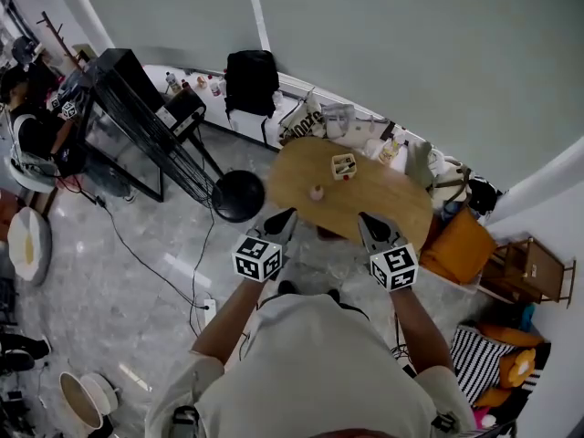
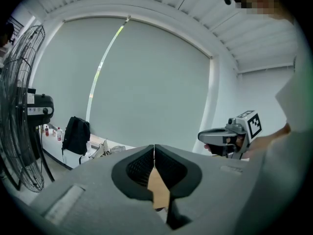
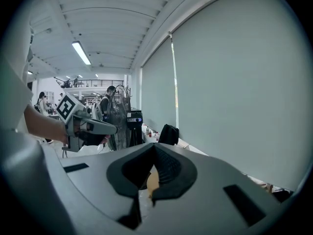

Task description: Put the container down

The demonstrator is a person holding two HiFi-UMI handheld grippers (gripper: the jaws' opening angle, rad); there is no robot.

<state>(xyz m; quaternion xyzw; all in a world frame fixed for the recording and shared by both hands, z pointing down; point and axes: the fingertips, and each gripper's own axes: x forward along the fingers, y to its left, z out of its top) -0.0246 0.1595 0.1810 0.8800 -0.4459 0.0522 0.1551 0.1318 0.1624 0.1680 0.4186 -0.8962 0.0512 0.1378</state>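
Note:
A small white open container (image 1: 343, 166) stands on the round wooden table (image 1: 383, 199), towards its far side. A small pale knob-like object (image 1: 317, 192) sits nearer me on the table. Both grippers hang at the table's near edge, apart from the container. My left gripper (image 1: 288, 217) is shut with nothing in it; in its own view its pads meet (image 2: 154, 153) and a sliver of the table (image 2: 157, 190) shows below. My right gripper (image 1: 366, 219) is shut and empty too (image 3: 155, 155). Each gripper appears in the other's view: the right gripper (image 2: 229, 136) and the left gripper (image 3: 87, 126).
A large black fan (image 1: 137, 121) with a round base (image 1: 237, 195) stands left of the table. A black backpack (image 1: 251, 80) and clutter line the wall ledge. An orange seat (image 1: 456, 245) and wooden stool (image 1: 534, 267) sit at the right. A cable (image 1: 196, 272) crosses the floor.

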